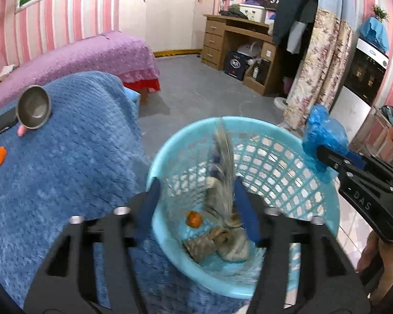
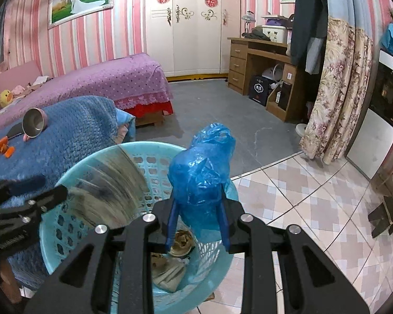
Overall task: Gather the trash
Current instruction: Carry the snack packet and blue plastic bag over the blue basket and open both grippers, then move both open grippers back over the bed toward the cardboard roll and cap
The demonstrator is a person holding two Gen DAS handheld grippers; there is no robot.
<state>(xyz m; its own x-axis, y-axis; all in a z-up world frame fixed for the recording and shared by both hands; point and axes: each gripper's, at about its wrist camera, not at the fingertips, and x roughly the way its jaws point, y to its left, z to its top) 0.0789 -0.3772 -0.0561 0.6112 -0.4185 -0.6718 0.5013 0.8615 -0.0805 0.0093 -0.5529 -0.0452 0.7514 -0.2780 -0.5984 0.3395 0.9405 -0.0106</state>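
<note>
Now the left gripper hangs over the blue basket, jaws apart, with a blurred grey piece of trash loose between them. Beside it, the right gripper pinches a crumpled blue plastic bag above the basket's rim. Open floor lies beyond.

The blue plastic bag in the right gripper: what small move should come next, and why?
Probably open the right gripper to drop the blue plastic bag. Its fingers pinch the bag just above the turquoise basket, which already holds trash, and the left gripper stands open over it with a blurred scrap falling in.
</note>
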